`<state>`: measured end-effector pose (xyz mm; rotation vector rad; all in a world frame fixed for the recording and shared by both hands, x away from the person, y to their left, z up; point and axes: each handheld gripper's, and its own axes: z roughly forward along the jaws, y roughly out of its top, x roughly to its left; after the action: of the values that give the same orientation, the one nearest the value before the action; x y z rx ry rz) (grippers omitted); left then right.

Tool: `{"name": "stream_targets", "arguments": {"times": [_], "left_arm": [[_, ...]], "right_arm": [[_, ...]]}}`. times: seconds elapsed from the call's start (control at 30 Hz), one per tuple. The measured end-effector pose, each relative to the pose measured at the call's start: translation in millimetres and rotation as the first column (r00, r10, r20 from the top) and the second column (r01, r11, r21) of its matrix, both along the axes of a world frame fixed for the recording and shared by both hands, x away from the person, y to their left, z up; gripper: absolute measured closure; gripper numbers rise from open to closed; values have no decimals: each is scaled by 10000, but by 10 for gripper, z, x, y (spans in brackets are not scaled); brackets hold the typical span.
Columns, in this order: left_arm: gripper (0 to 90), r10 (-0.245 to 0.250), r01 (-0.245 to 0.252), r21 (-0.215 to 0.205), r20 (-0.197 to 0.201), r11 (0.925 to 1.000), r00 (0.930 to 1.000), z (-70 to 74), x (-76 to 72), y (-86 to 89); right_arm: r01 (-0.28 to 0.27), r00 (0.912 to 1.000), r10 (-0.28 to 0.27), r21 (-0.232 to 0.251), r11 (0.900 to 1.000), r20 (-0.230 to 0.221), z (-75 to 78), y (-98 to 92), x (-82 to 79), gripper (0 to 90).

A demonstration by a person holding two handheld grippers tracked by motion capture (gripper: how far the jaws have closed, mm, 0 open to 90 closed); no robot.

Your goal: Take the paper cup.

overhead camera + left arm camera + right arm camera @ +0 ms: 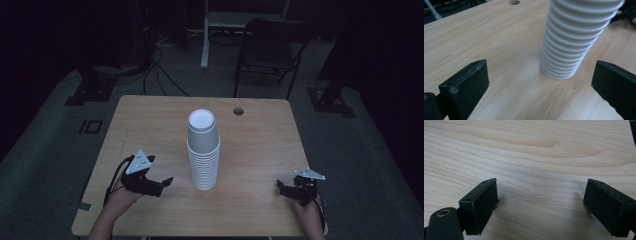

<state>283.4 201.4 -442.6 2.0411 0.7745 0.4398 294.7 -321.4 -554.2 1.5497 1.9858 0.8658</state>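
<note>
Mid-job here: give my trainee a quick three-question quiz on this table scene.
1. True or false: the left tool is gripping the stack of cups.
2. Which tool points at the stack: A left, B right?
3. Fill in: the round hole in the table lies ____ the stack, seen from the person's side.

Key: 1 false, its jaws stand open and apart from the stack. 2 A. 3 beyond.

Black grippers (150, 181); grey three-cornered plates; trailing cables
</note>
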Motion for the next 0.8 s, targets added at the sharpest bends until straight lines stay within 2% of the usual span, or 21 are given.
{"name": "stream_targets", "arguments": {"times": [0.13, 0.2, 0.37, 0.47, 0.8], "left_arm": [[15, -309, 309, -233, 34, 9992, 9995, 73, 20, -87], [15, -448, 451, -193, 163, 9988, 9989, 98, 24, -129], [15, -836, 849, -590, 238, 9946, 9962, 185, 55, -219], [15, -993, 1010, -497, 352, 9936, 9944, 239, 71, -291], [15, -1578, 1647, -1014, 730, 9811, 9848, 463, 142, -454]], "right_arm": [[1, 10000, -1, 2, 10000, -1, 0, 0, 0, 114], [0, 10000, 0, -1, 10000, 1, 0, 0, 0, 114], [1, 10000, -1, 1, 10000, 0, 0, 0, 0, 114], [2, 10000, -2, 2, 10000, 1, 0, 0, 0, 114], [1, 10000, -1, -2, 10000, 0, 0, 0, 0, 114]]}}
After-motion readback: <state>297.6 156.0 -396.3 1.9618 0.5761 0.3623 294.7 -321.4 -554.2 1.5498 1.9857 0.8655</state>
